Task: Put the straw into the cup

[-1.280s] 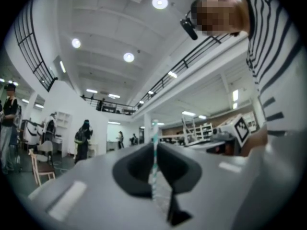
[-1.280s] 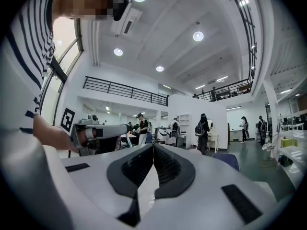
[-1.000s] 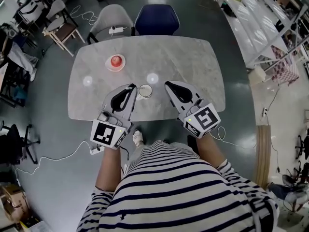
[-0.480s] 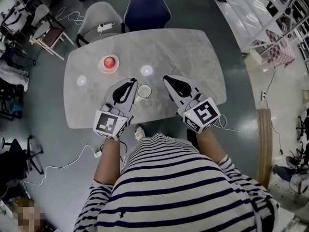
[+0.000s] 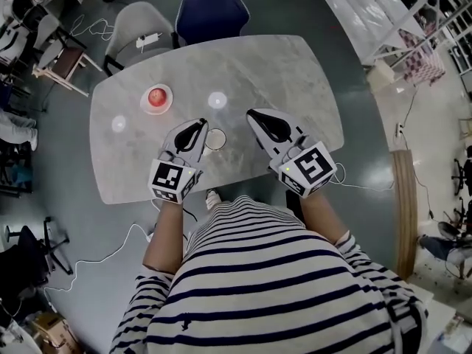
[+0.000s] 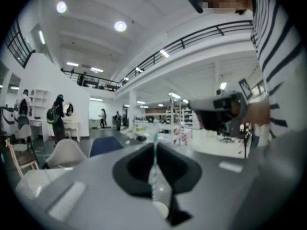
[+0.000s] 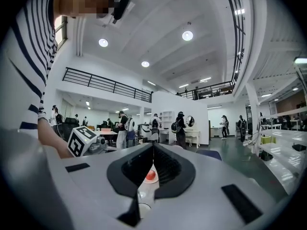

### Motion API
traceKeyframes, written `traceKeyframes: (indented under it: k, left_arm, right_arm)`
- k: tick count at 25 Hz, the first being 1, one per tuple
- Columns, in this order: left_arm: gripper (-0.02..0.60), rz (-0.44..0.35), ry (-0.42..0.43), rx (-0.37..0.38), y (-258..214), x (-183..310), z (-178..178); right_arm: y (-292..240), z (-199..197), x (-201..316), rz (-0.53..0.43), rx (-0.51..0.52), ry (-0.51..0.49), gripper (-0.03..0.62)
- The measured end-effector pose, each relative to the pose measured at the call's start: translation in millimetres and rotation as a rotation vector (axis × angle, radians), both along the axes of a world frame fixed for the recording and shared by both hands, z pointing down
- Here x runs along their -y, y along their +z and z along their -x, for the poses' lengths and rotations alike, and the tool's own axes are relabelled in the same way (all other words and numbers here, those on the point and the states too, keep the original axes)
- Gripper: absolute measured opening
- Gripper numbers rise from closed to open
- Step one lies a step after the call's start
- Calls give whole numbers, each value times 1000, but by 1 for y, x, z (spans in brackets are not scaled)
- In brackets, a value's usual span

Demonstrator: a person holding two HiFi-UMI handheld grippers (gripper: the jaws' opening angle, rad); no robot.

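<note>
A white cup (image 5: 214,139) stands on the marble table (image 5: 295,72) near its front edge, between my two grippers. In the left gripper view a white straw with teal stripes (image 6: 154,169) stands upright in my left gripper (image 6: 154,146), which is shut on it. The cup's rim (image 6: 159,209) shows just below the straw. In the head view the left gripper (image 5: 201,123) sits just left of the cup. My right gripper (image 5: 251,113) lies right of the cup, shut and holding nothing. Through its jaws (image 7: 153,146) I see the cup (image 7: 144,208).
A red round thing on a pink plate (image 5: 155,96) sits at the table's far left. Two chairs, one grey (image 5: 140,21) and one blue (image 5: 210,13), stand behind the table. The left gripper's marker cube (image 7: 82,140) shows in the right gripper view. People stand far back in the hall.
My left gripper has come down closer to the table beside the cup, still holding the straw. The right gripper shifted only a little.
</note>
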State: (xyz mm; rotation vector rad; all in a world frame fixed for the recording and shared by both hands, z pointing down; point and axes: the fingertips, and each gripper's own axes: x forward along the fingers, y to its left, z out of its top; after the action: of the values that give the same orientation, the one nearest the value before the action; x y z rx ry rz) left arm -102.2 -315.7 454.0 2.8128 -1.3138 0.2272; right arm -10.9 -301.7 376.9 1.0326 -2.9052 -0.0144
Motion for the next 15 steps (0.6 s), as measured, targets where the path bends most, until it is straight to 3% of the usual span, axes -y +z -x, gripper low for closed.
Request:
traceKeyframes:
  k: [15]
  left_arm:
    - [21, 183, -82, 15, 95, 27, 7]
  right_arm:
    - [15, 0, 9, 27, -33, 10, 6]
